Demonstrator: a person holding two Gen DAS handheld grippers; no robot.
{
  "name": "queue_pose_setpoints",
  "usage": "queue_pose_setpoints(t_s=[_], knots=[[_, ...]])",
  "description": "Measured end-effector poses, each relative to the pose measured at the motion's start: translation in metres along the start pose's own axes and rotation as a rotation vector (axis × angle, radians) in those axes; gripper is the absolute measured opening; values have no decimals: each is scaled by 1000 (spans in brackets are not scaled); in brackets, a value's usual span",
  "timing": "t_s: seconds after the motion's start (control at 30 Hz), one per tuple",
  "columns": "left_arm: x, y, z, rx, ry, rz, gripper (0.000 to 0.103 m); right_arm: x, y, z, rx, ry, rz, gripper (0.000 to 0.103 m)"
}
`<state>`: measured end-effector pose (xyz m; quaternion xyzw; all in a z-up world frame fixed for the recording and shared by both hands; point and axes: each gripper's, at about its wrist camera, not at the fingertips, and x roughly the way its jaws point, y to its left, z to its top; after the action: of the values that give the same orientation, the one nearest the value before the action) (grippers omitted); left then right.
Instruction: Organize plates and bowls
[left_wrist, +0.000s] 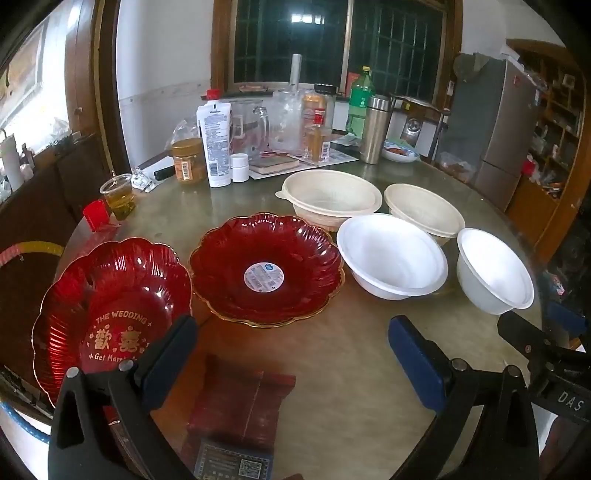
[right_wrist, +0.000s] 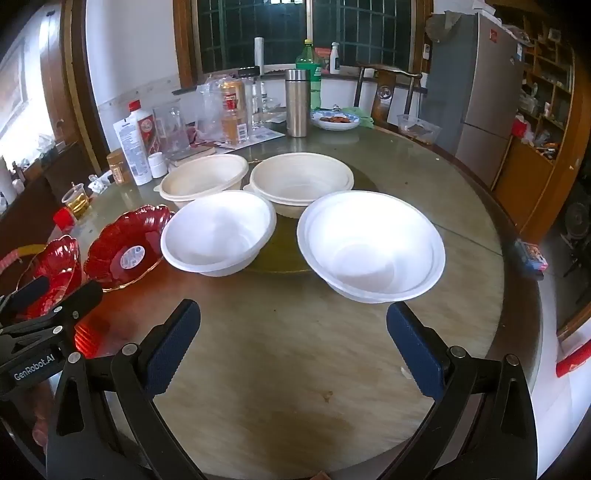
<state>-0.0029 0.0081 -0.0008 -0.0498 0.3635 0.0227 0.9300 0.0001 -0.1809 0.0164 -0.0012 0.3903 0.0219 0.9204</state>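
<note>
Round glass-topped table (right_wrist: 280, 369) with six dishes lying separately; no stacking is showing yet. Left gripper (left_wrist: 291, 354) is hovering above the near table edge with its blue-padded fingers (left_wrist: 170, 362) spread wide and holding nothing. Right gripper (right_wrist: 293, 347) is hovering likewise, fingers (right_wrist: 415, 347) spread and empty, pointing toward the white bowls.

Two red scalloped plates are sitting at the left: the wedding-lettered plate (left_wrist: 110, 314) is lying nearest the left gripper, at the table's edge, and the stickered red plate (left_wrist: 264, 269) is resting just beside it, their rims nearly touching. Two white foam bowls are standing in the front row: the left white bowl (right_wrist: 219, 232) and the right white bowl (right_wrist: 371, 245), near each other but apart. Behind them, two cream bowls are sitting side by side: the left cream bowl (right_wrist: 205, 181) and the right cream bowl (right_wrist: 301, 182); whether the rims of the front and back rows are touching cannot be told.

Judged progress: the task appears to be at its beginning. Like kinds are already grouped in pairs, but each pair is remaining un-nested. What seems left is nesting plate into plate and bowl into bowl. A dark red booklet (left_wrist: 240, 402) is lying between the left gripper's fingers on the table.
</note>
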Motion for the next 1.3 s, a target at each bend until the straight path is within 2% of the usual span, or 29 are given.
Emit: queue_pose_setpoints(t_s=[1.3], knots=[[6, 2, -2, 5, 17, -3, 103, 2, 22, 1, -13, -2, 35, 102]])
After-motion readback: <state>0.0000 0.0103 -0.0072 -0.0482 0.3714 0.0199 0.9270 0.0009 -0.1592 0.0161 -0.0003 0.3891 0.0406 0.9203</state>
